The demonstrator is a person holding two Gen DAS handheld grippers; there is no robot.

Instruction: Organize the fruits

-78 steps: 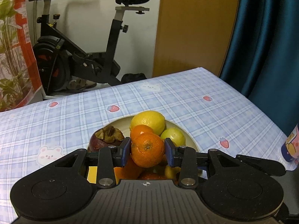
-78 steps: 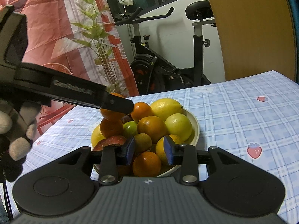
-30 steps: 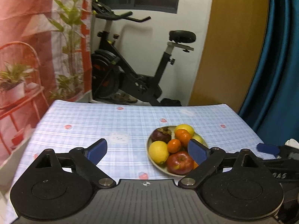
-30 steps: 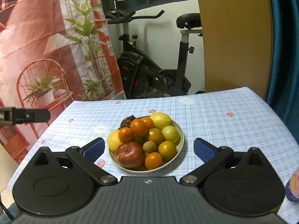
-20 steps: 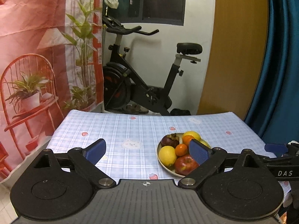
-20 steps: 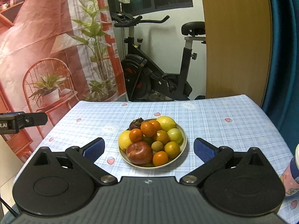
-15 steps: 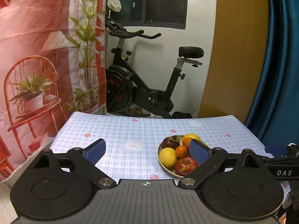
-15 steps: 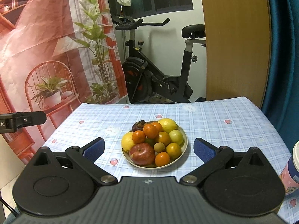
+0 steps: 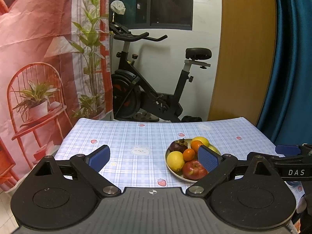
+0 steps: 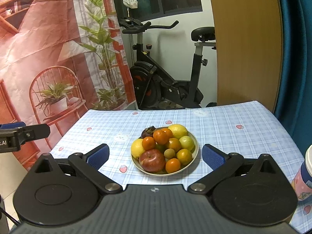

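A cream plate [image 10: 196, 146] heaped with fruit stands mid-table: a red apple [image 10: 152, 160], lemons, several oranges, a kiwi and a mangosteen [image 10: 148, 132]. The plate also shows in the left wrist view [image 9: 167, 161], with the apple [image 9: 193, 170] in front. My left gripper [image 9: 154, 157] is open and empty, held back from the table's near edge, left of the plate. My right gripper [image 10: 154, 155] is open and empty, held back and centred on the plate. Each gripper's side shows at the edge of the other's view.
The table wears a blue checked cloth [image 10: 224, 124]. A paper cup [image 10: 306, 172] stands at its near right corner. An exercise bike [image 9: 148, 89], a printed red backdrop [image 9: 39, 58], a wooden panel and a blue curtain [image 9: 292, 68] lie beyond the table.
My left gripper let go of the orange it held over the plate, and that orange now rests on the pile. Both grippers opened wide and pulled back and up from the plate.
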